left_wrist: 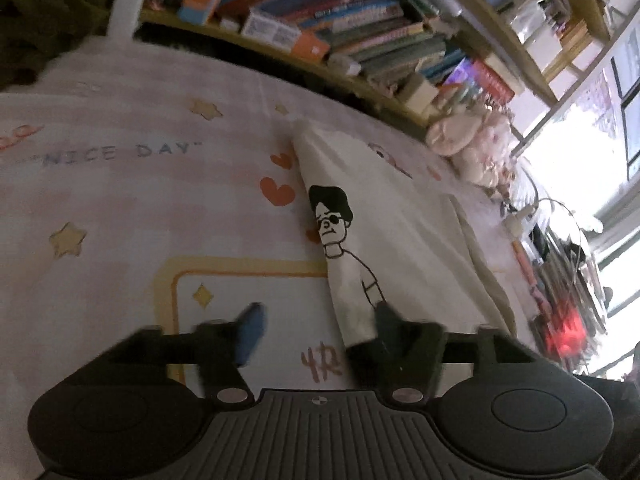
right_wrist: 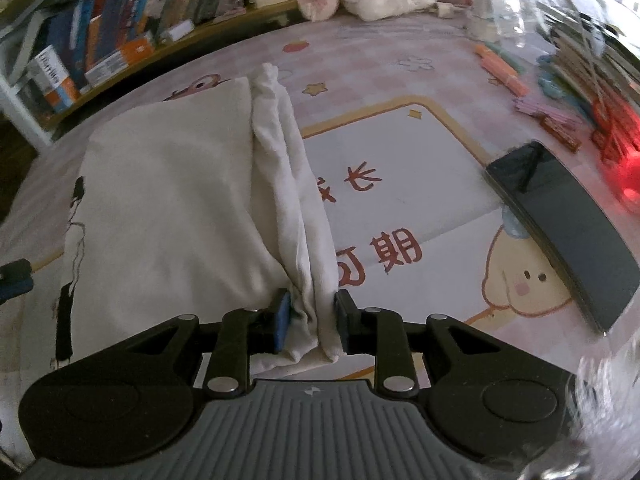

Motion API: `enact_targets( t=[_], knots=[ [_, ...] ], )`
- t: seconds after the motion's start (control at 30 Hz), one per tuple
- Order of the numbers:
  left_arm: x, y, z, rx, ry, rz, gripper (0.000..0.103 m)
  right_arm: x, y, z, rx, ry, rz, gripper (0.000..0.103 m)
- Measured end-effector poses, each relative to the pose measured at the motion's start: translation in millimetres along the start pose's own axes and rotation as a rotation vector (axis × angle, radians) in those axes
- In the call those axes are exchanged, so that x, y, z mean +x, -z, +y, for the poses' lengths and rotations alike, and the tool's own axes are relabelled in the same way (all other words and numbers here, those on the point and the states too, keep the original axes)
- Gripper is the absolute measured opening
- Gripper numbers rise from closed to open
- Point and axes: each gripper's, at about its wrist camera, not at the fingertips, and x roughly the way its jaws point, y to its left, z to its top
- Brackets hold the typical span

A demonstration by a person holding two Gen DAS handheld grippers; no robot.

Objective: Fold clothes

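My right tongs (right_wrist: 308, 322) pinched the bunched edge of the white T-shirt (right_wrist: 168, 200); left tongs (left_wrist: 316, 332) gaped wide, shirt against one finger. Mid-fold on the bedsheet (right_wrist: 400, 208); next, left needs a grip.

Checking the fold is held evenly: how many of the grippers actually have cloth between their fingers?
1. The right gripper pinches the bunched edge of the white shirt. The left gripper is open, one finger against the shirt's cartoon-printed edge; any grip there isn't visible.
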Motion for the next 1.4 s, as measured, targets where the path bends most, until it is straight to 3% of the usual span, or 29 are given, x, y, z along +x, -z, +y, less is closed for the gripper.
enact_targets(
  t=[0.27, 0.4, 0.5, 0.63, 0.73, 0.93, 1.1, 1.17, 1.2, 1.23, 1.3, 1.4],
  knots=[
    [0, 25, -37, -0.082, -0.071, 0.027, 0.067, 0, -9, -20, -0.027, -0.108, 0.034, 0.028],
    [9, 40, -57, -0.093, -0.130, 0.057, 0.065, 0, -13, -29, -0.071, -0.167, 0.046, 0.027],
    [9, 52, -68, -0.095, -0.178, 0.033, 0.064, 2, -16, -32, -0.093, -0.201, 0.057, 0.022],
    [5, 64, -74, -0.145, -0.196, 0.022, 0.064, 2, -16, -37, -0.065, -0.234, 0.067, 0.025],
    [-1, 71, -79, -0.118, -0.223, 0.024, 0.065, -1, -14, -47, 0.011, -0.269, 0.070, 0.031],
    [-11, 80, -68, -0.202, -0.187, -0.018, 0.064, -13, -16, -60, 0.075, -0.320, 0.086, 0.042],
    [-11, 77, -63, -0.253, -0.171, -0.017, 0.063, -8, -23, -53, 0.059, -0.315, 0.112, 0.042],
    [-9, 76, -64, -0.262, -0.158, 0.006, 0.044, -7, -24, -50, 0.053, -0.310, 0.123, 0.041],
    [-5, 75, -65, -0.247, -0.154, 0.034, 0.035, -6, -25, -49, 0.050, -0.307, 0.129, 0.031],
    [-2, 75, -67, -0.231, -0.149, 0.065, 0.010, -6, -26, -48, 0.047, -0.304, 0.135, 0.024],
    [1, 74, -76, -0.153, -0.187, 0.087, 0.008, -5, -27, -45, 0.041, -0.298, 0.147, 0.019],
    [-12, 73, -95, -0.036, -0.219, 0.031, 0.007, -3, -30, -41, 0.034, -0.289, 0.164, 0.017]
  ],
)
